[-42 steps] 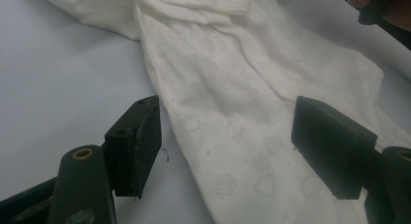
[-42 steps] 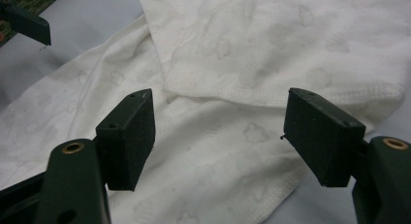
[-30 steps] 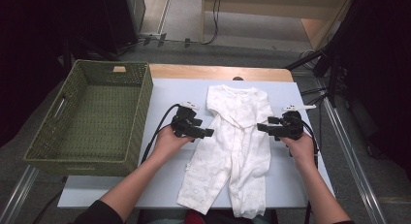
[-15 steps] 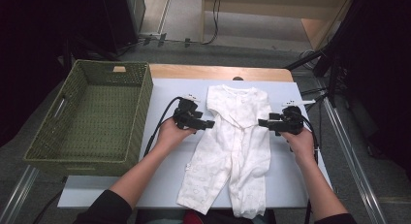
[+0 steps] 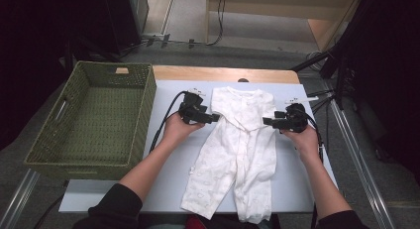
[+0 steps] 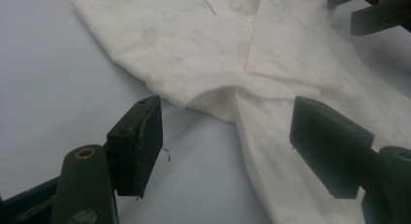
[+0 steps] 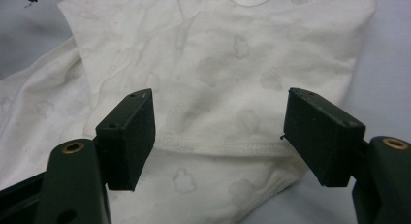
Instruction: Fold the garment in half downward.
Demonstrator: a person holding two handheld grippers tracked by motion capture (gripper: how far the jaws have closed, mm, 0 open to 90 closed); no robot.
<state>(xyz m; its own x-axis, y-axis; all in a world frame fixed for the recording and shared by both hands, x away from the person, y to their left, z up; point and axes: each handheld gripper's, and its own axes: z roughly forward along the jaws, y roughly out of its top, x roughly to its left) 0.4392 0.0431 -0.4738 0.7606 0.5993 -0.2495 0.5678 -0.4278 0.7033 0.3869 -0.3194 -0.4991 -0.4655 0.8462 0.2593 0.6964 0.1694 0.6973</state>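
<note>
Two grippers, one garment. The left gripper (image 5: 216,118) and right gripper (image 5: 265,122) faced each other across a white baby romper (image 5: 242,154) laid flat on the counter (image 5: 168,174), both with jaws released and nothing grasped. The folded-in sleeve edges lay just ahead of and between each pair of jaws, cloth not yet pinched. A green basket (image 5: 148,97) stood well off beyond the left gripper. Step in hand, by judgement: approaching the sleeves for a fold. Next move likely calls for lowering and clenching on the cloth edges.
</note>
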